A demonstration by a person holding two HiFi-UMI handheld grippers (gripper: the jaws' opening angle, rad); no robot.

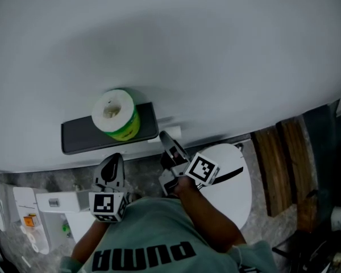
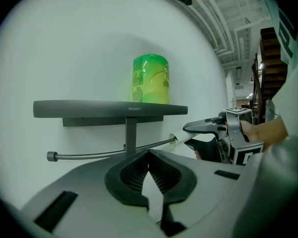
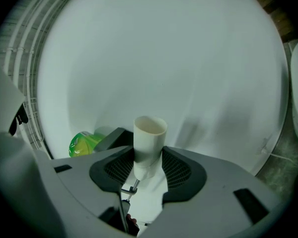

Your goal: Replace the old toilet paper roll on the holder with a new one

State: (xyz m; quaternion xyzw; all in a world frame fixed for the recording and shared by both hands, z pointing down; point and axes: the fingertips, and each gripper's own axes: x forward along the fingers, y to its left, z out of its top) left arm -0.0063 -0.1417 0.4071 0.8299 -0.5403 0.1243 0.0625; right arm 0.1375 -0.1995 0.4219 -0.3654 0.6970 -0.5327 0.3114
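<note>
A new roll in green wrapping (image 1: pixel 116 115) (image 2: pixel 150 79) (image 3: pixel 84 144) stands upright on the dark grey holder shelf (image 1: pixel 79 135) (image 2: pixel 109 108). Under the shelf runs the thin bare rod (image 2: pixel 89 155). My right gripper (image 1: pixel 169 144) (image 2: pixel 188 135) (image 3: pixel 148 157) is shut on an empty white tube (image 3: pixel 149 138) (image 2: pixel 181 142) at the rod's right end; the rod's tip shows just beyond the tube's near opening. My left gripper (image 1: pixel 111 166) (image 2: pixel 149 155) sits below the shelf's middle, facing the rod, its pads touching at the tips with nothing between them.
The white wall fills the space behind the holder. A white toilet lid (image 1: pixel 238 181) lies below right, wooden planks (image 1: pixel 278 169) further right. White fittings (image 1: pixel 28 215) sit at the lower left on the speckled floor.
</note>
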